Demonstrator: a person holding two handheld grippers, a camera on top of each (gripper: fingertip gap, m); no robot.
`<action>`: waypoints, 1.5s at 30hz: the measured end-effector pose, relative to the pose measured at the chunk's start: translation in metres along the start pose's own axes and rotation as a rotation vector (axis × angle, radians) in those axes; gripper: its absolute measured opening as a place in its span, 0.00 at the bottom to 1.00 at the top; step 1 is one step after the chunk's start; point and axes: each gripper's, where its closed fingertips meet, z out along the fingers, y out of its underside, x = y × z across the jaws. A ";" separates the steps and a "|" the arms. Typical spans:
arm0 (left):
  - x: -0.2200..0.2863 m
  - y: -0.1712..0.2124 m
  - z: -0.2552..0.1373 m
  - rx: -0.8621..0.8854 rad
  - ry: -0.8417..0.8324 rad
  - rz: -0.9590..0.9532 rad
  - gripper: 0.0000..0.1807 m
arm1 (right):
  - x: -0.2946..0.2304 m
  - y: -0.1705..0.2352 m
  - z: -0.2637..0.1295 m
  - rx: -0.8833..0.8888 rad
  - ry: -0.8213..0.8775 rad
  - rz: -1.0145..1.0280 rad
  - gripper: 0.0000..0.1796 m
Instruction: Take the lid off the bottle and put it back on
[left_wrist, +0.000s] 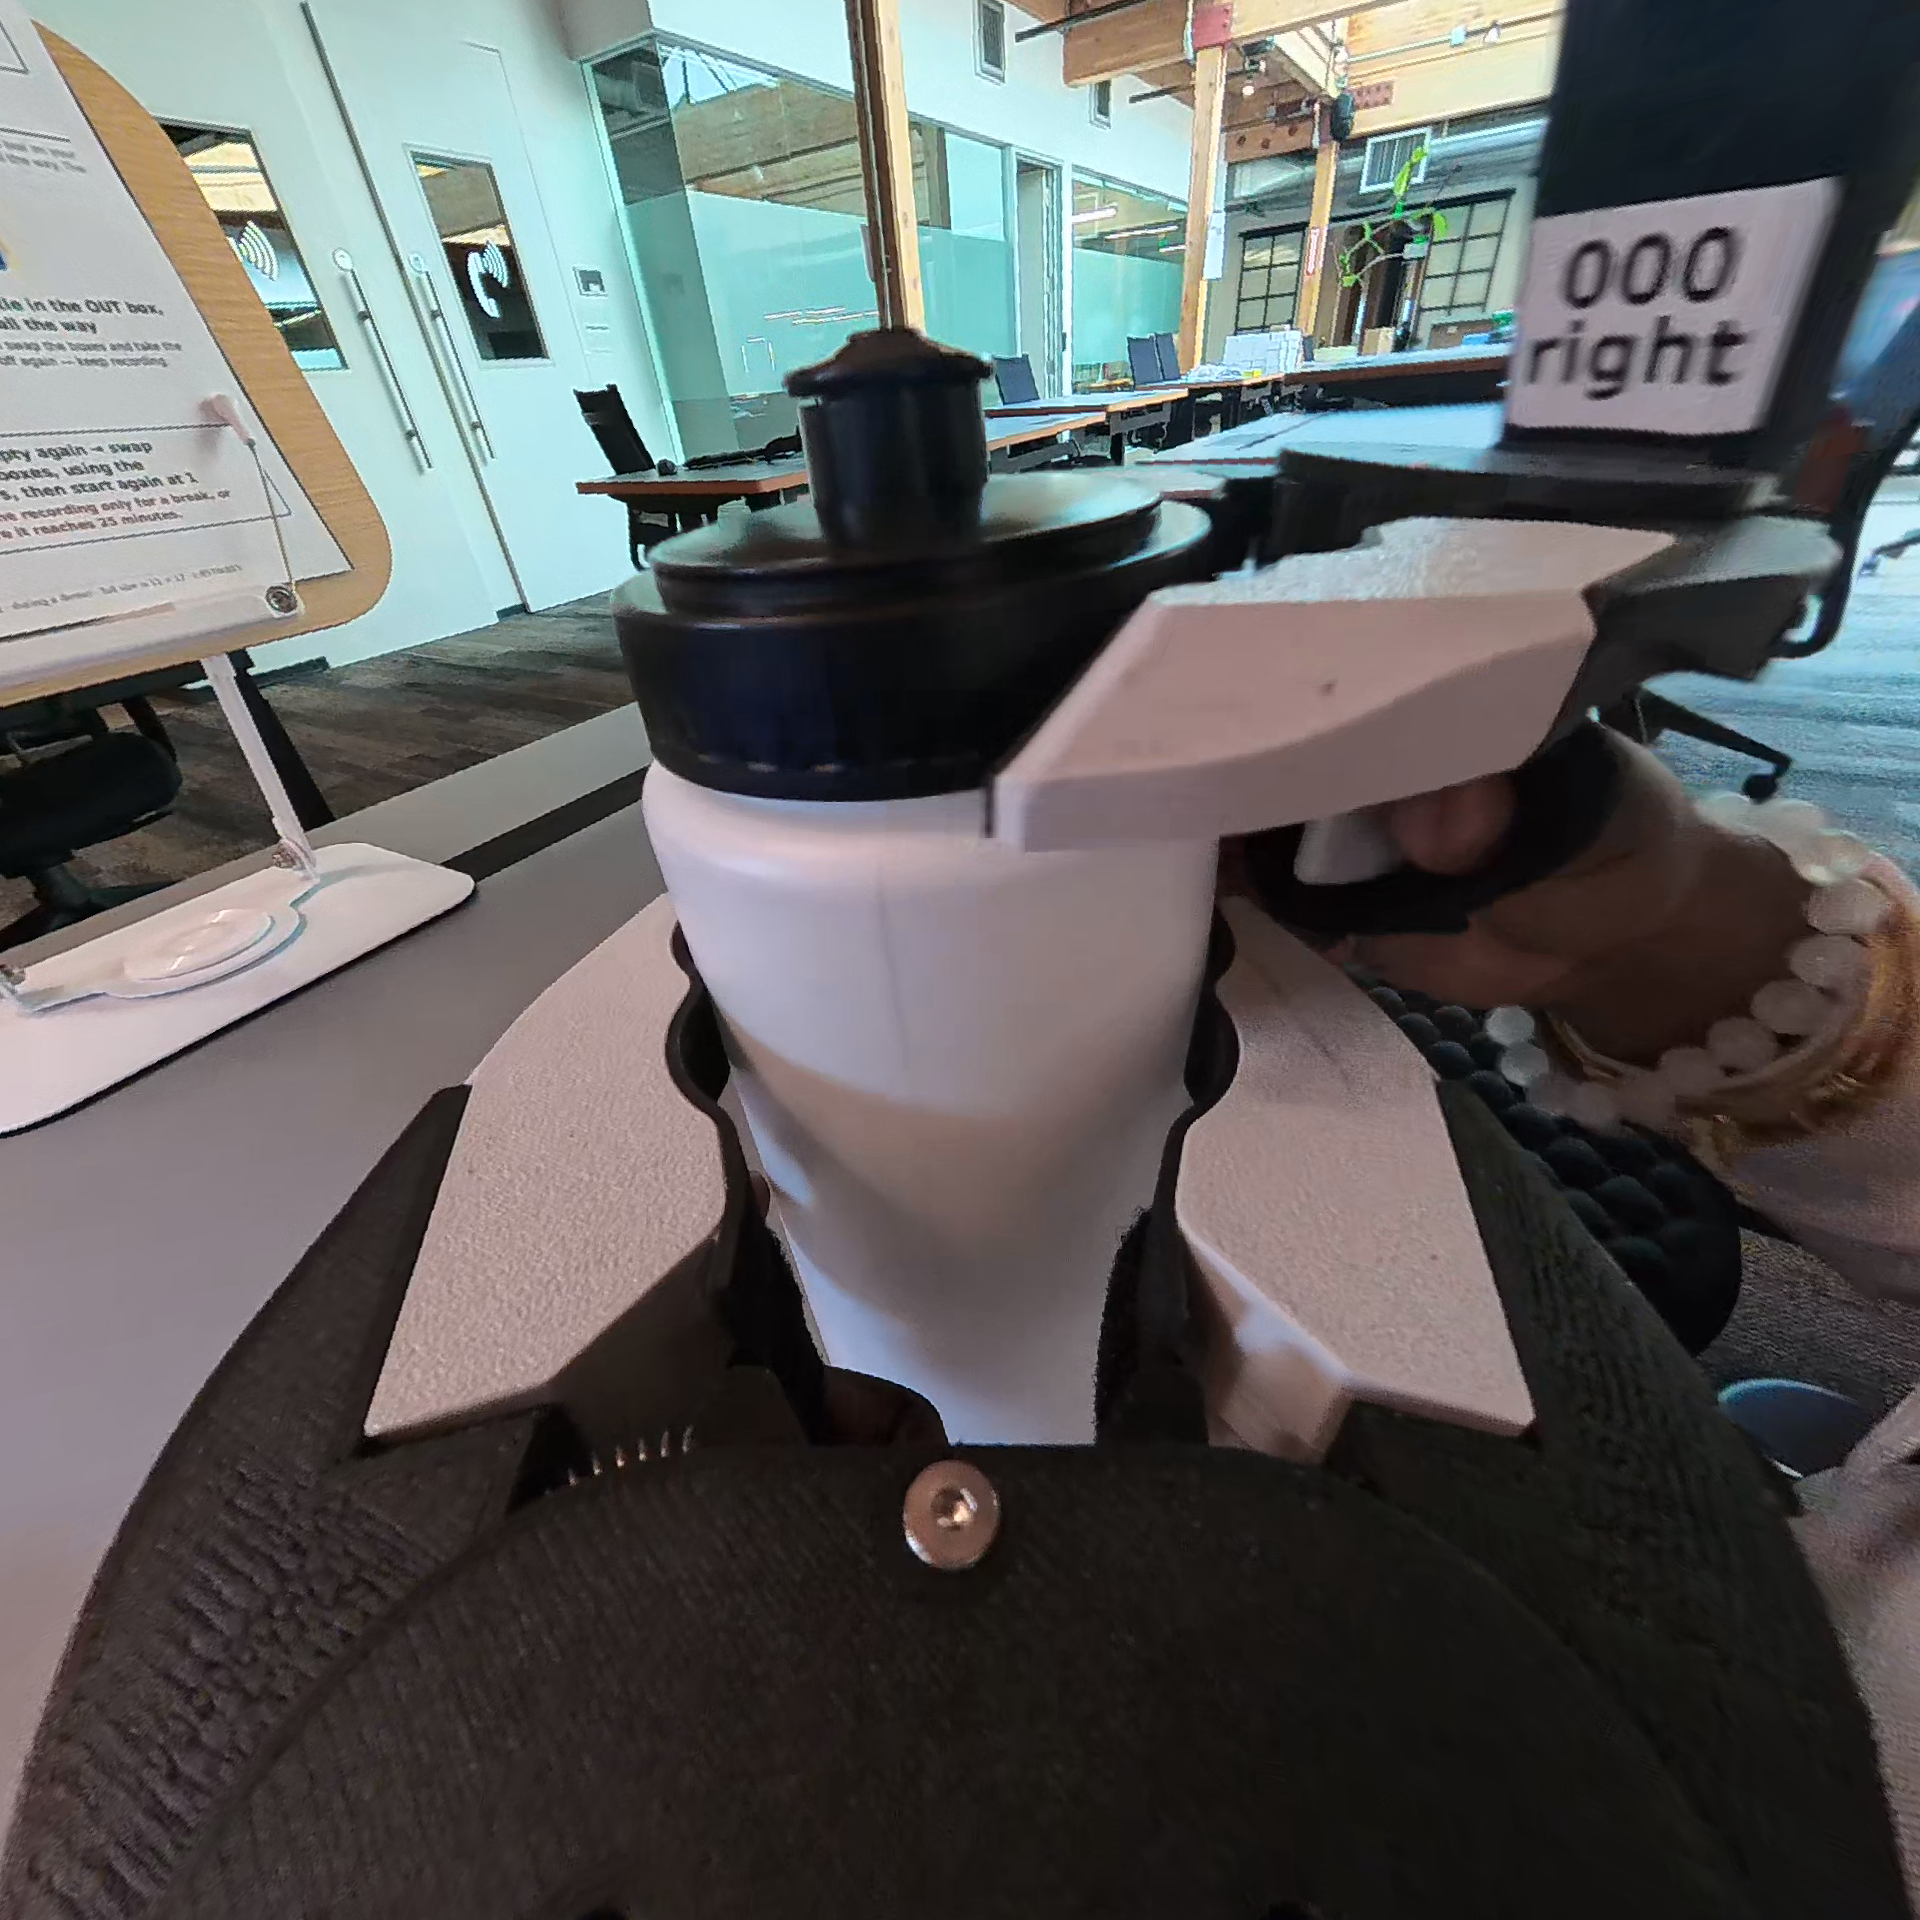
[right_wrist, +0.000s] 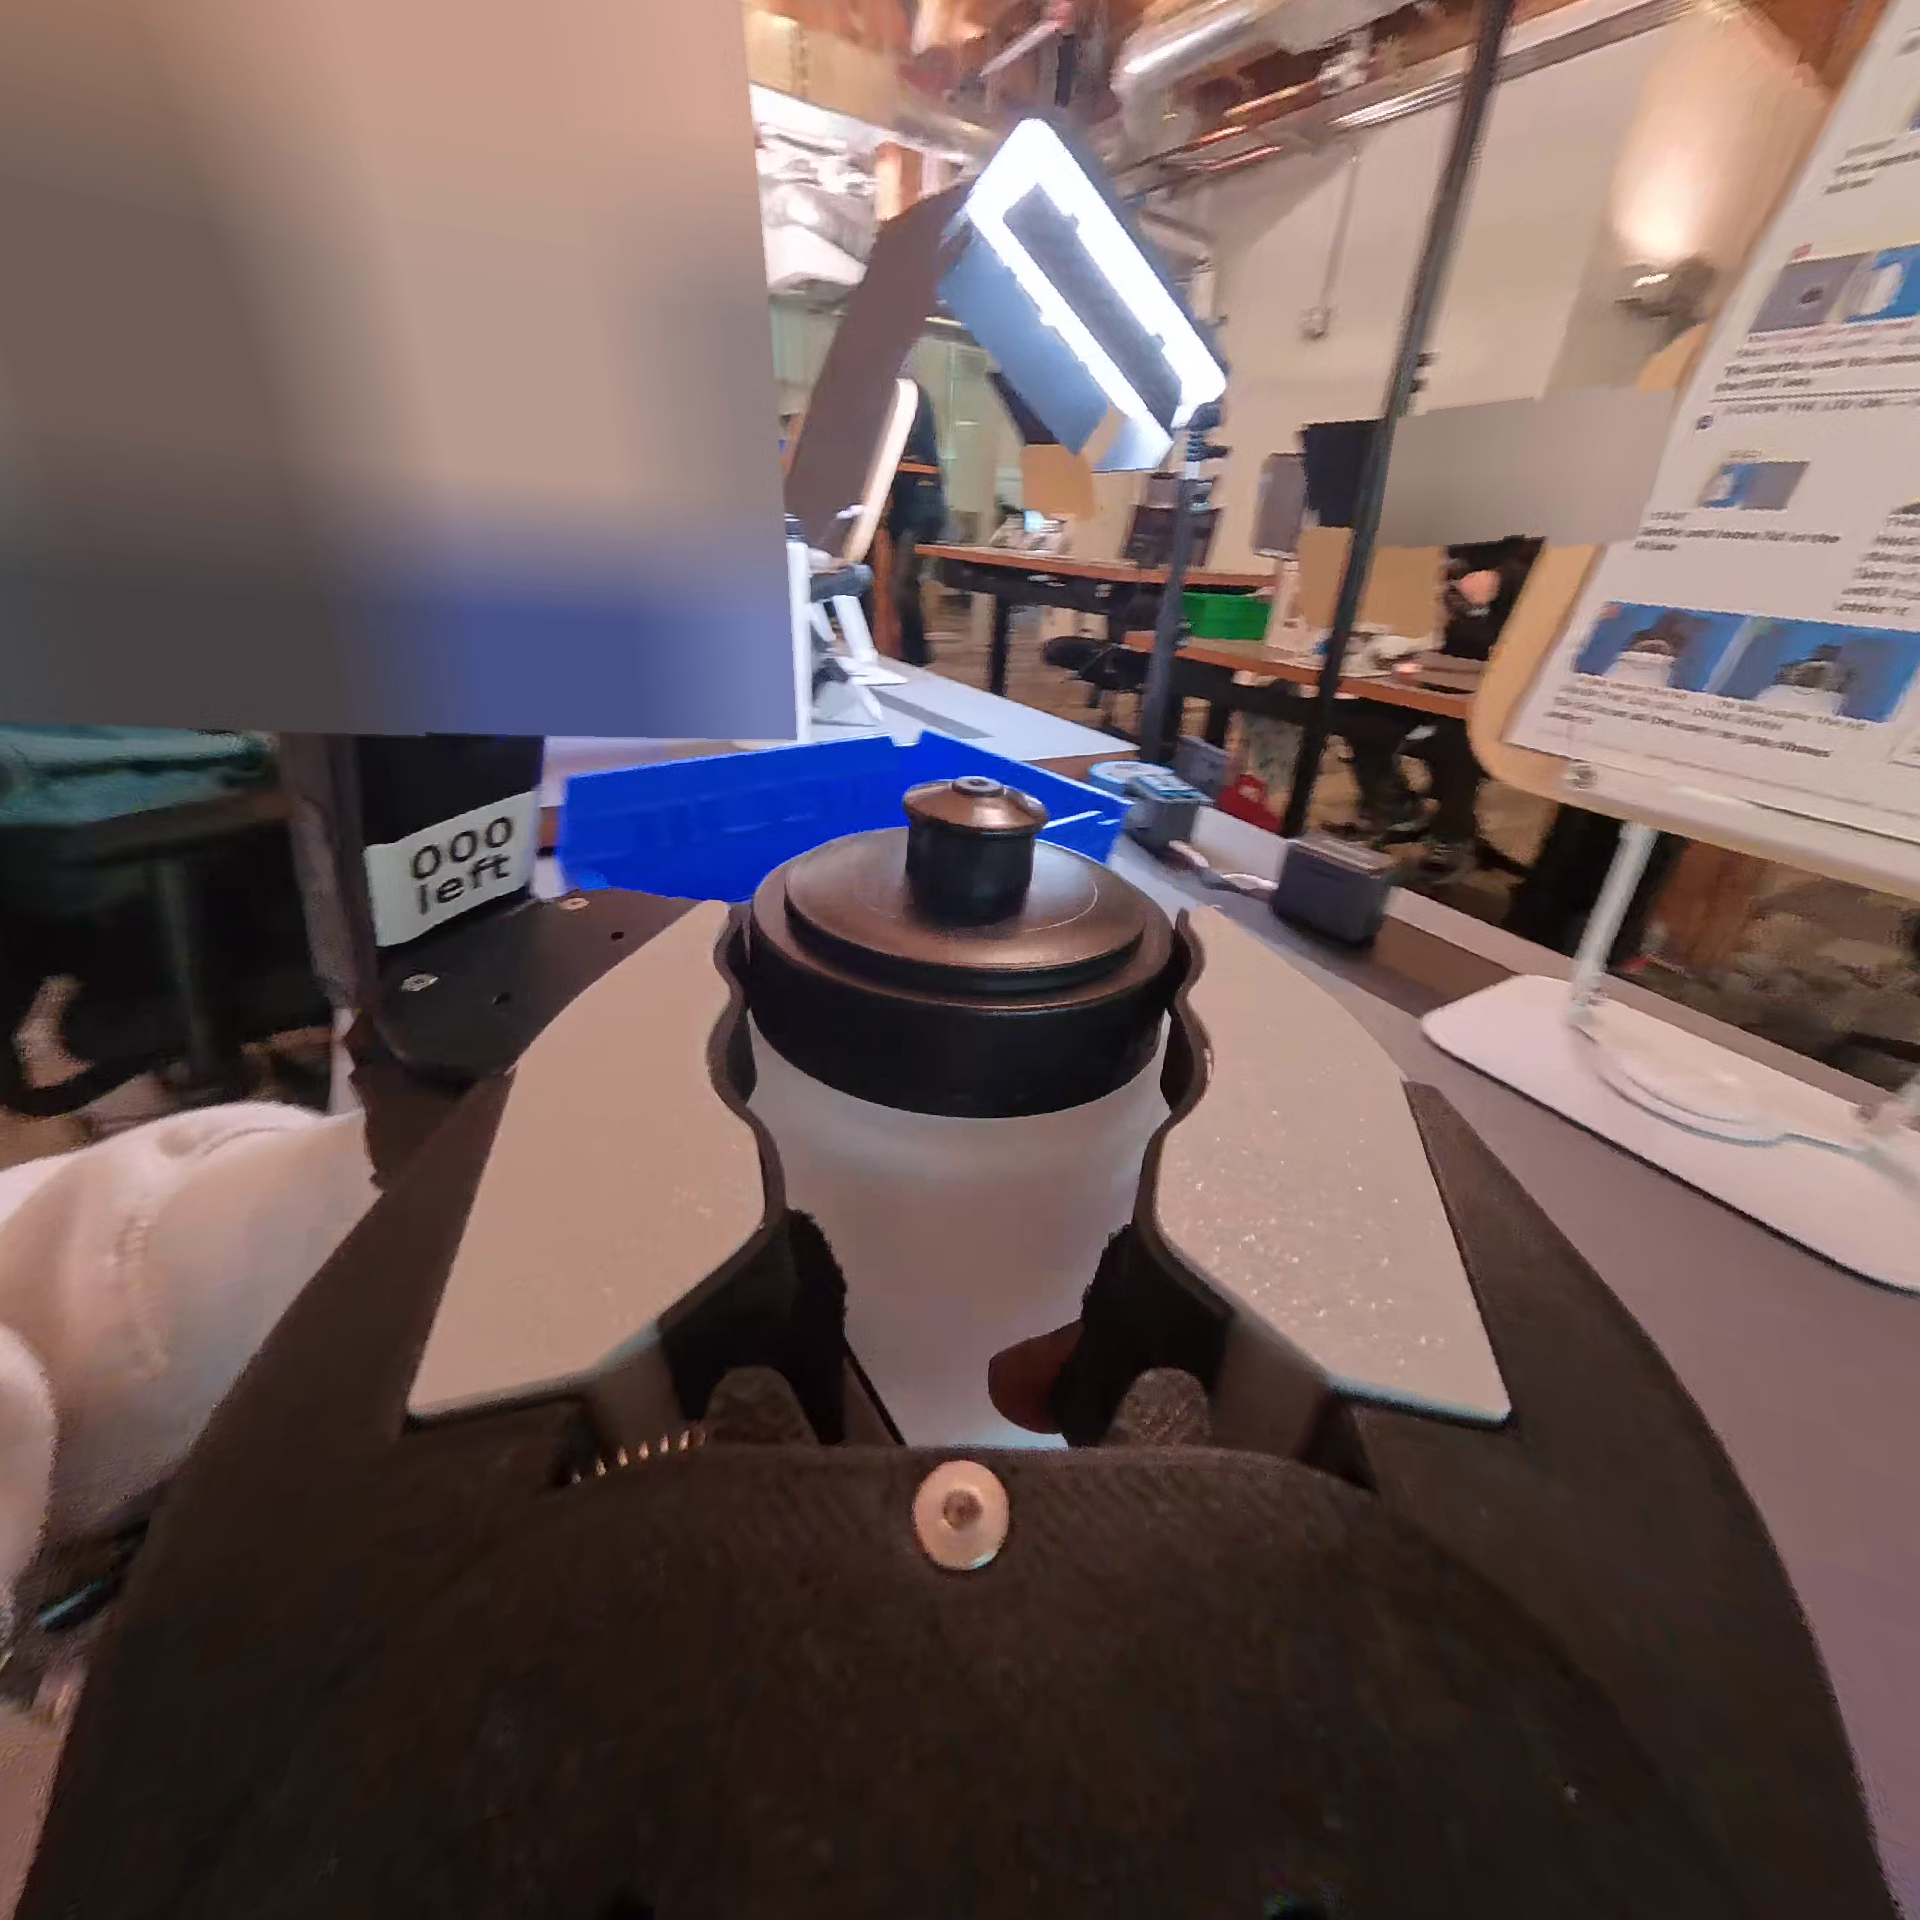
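A white bottle with a black screw lid and pull spout stands upright, the lid seated on its neck. My left gripper is shut on the bottle's body, its white fingers pressing both sides below the shoulder. My right gripper is shut on the lid, one finger on each side of its rim. In the left wrist view the right gripper's white finger comes in from the right against the lid. The bottle hangs below the lid in the right wrist view.
A grey table holds an instruction board on a white stand, which also shows in the right wrist view. A blue bin and small grey boxes lie beyond the bottle. A hand with bead bracelets holds the right gripper. About 6 centimetres separates my left fingertips from my right.
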 end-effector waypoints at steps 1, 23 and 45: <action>0.000 0.000 0.000 0.001 0.003 0.002 0.49 | -0.002 0.000 0.000 -0.001 -0.064 0.016 0.43; 0.001 0.000 0.002 0.009 -0.025 0.003 0.49 | 0.007 -0.002 -0.006 -0.014 0.258 -0.038 0.42; 0.004 -0.001 0.003 0.025 -0.008 -0.001 0.49 | 0.002 -0.024 -0.025 0.199 0.069 0.093 0.54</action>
